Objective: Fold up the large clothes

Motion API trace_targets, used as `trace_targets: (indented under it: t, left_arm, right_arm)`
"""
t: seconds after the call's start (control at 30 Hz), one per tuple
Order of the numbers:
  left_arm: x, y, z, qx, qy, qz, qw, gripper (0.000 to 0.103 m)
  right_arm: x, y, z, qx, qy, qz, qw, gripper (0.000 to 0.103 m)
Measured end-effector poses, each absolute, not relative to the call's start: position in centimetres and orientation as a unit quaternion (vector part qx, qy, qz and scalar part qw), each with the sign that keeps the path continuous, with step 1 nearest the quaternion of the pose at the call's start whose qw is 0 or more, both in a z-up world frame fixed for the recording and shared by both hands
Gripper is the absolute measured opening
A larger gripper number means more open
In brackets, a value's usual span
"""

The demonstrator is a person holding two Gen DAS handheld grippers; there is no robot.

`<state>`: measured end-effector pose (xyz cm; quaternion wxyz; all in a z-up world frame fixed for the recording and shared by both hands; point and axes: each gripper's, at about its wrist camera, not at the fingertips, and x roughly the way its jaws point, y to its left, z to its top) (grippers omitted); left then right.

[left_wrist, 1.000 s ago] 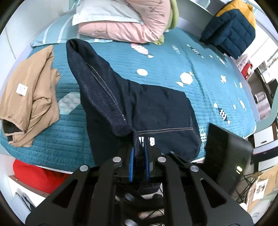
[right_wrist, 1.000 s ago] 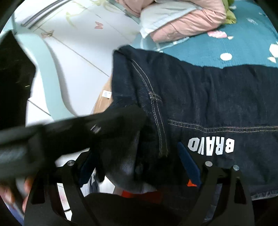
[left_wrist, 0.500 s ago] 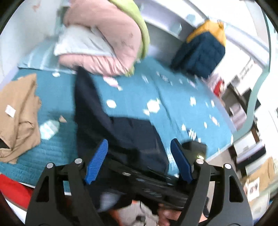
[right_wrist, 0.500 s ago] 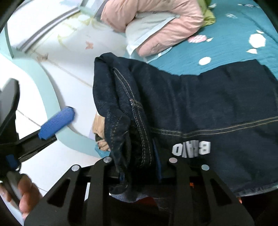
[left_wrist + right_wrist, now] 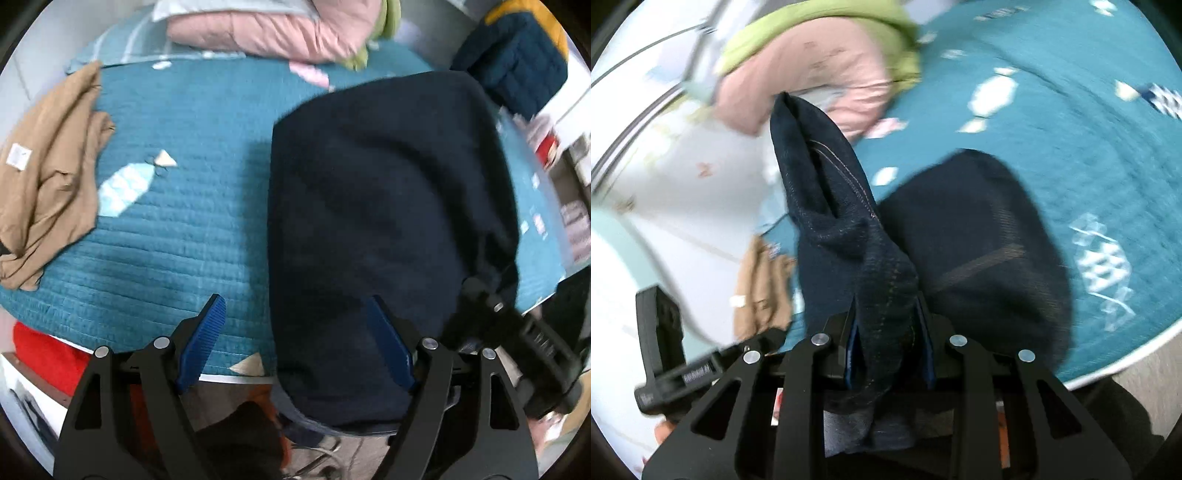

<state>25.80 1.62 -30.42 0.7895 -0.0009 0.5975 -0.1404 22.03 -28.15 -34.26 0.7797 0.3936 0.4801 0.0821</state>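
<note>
The dark denim garment [image 5: 384, 206] hangs lifted over the teal bed [image 5: 192, 221], filling the right half of the left wrist view. My left gripper [image 5: 295, 343] is open and empty at the bed's near edge, its right pad against the hanging denim. My right gripper [image 5: 888, 343] is shut on a bunched fold of the denim garment [image 5: 882, 288], which rises in a tall ridge and drapes to the right. The right gripper's black body shows in the left wrist view [image 5: 517, 332]. The left gripper's handle shows at the left of the right wrist view [image 5: 665, 362].
A tan garment [image 5: 48, 173] lies crumpled on the bed's left side. Pink and green bedding [image 5: 280, 26] is piled at the head. A navy and yellow jacket [image 5: 517, 55] sits at the far right. A red object [image 5: 44, 362] lies under the bed edge.
My left gripper let go of the denim and opened. My right gripper closed on the bunched denim and lifted it, so the garment now hangs off the bed surface.
</note>
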Motion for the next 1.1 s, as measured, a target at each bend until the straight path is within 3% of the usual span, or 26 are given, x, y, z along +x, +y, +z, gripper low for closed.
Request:
trace_targets:
  t: [0.2,0.3,0.47,0.73,0.8,1.1]
  left_arm:
    - [26.3,-1.4,-35.2,0.048,0.641,-0.128,0.755,0.080]
    - [26.3,-2.1,-36.1,0.059,0.642,-0.119,0.755,0.086]
    - [26.6,-2.2,-37.3,0.072,0.645,-0.112,0.752,0.088]
    - [26.7,-1.3,-38.3,0.059,0.639,-0.119,0.757,0.090]
    - [26.6,-1.4,-38.4,0.064,0.636,-0.118,0.760,0.090]
    - [25.6,-2.0,-38.3,0.061,0.636,-0.127,0.759,0.090]
  right_arm:
    - [22.2,-30.1,-36.8,0.361,0.532,0.002,0.766,0.027]
    - [22.7,-30.3,-37.9,0.344,0.553,-0.020,0.759,0.027]
    - [22.2,-30.5,-38.3,0.339,0.560,-0.018,0.756,0.029]
    - [19.5,-33.4,-34.1,0.373,0.494,-0.025,0.785,0.038]
    - [19.9,-33.2,-33.6,0.358,0.494,-0.025,0.792,0.050]
    - [22.1,-30.5,-29.8,0.315,0.428,0.045,0.846,0.049]
